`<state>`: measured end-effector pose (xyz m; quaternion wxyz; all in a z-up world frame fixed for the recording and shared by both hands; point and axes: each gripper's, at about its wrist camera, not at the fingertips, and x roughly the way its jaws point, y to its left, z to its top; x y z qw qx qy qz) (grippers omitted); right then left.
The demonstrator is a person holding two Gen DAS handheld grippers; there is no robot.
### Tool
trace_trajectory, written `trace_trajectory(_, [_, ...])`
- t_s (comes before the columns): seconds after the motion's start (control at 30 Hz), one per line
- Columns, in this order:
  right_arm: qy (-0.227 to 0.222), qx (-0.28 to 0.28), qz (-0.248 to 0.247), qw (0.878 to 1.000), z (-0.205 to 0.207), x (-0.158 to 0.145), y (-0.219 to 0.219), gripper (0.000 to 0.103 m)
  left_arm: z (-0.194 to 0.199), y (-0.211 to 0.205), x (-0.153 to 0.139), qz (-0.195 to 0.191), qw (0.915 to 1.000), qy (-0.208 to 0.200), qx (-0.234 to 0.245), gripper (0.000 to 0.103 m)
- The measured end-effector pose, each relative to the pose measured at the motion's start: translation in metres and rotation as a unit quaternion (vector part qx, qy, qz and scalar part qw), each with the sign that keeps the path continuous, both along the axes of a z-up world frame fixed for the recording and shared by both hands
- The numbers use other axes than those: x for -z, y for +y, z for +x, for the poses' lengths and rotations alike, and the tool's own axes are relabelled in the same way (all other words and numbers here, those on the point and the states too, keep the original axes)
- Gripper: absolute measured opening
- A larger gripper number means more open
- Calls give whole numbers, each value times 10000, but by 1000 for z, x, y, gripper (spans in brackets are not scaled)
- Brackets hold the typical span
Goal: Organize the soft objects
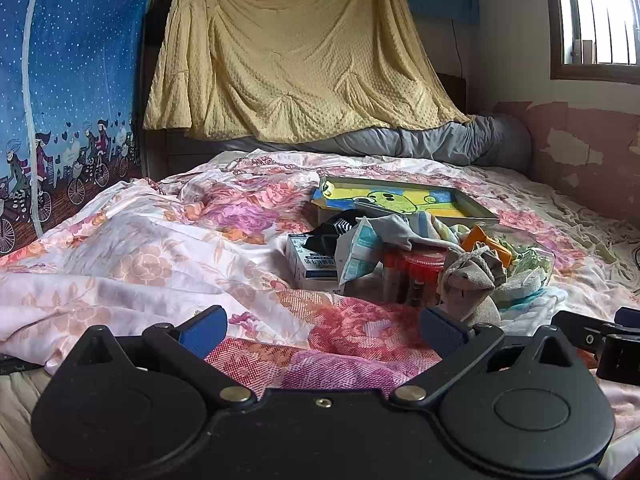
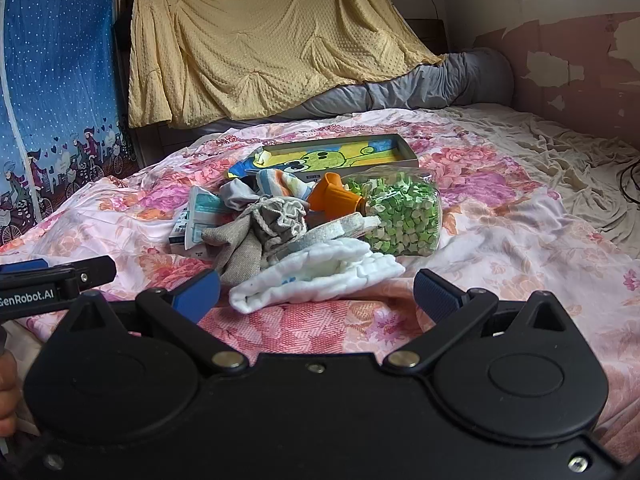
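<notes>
Both tongs (image 1: 324, 330) (image 2: 318, 294) wide open, empty

Place: bedroom in a home
Bed: wide, floral cover (image 2: 500, 240), rumpled
Bolster: grey (image 2: 420, 84), at bed's far end
Hangings: yellow blanket (image 1: 296, 52) on back wall; blue curtain (image 1: 76, 80) w/ cyclists at left
Walls: pink paint (image 2: 572, 76), peeling
Window: (image 1: 596, 12) upper right, daylight

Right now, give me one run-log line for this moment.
left gripper: open, empty | right gripper: open, empty | white cloth: nearest, untouched | pile on floral bedspread: unsorted
</notes>
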<state>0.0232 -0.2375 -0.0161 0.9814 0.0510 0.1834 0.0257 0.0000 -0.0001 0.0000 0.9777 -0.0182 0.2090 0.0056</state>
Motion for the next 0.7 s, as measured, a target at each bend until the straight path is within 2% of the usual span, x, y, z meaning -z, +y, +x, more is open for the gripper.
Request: trace_trajectory(0.7, [-3, 1, 2, 10000, -1, 0, 0, 103, 0, 0, 0, -1, 10000, -8, 2, 102])
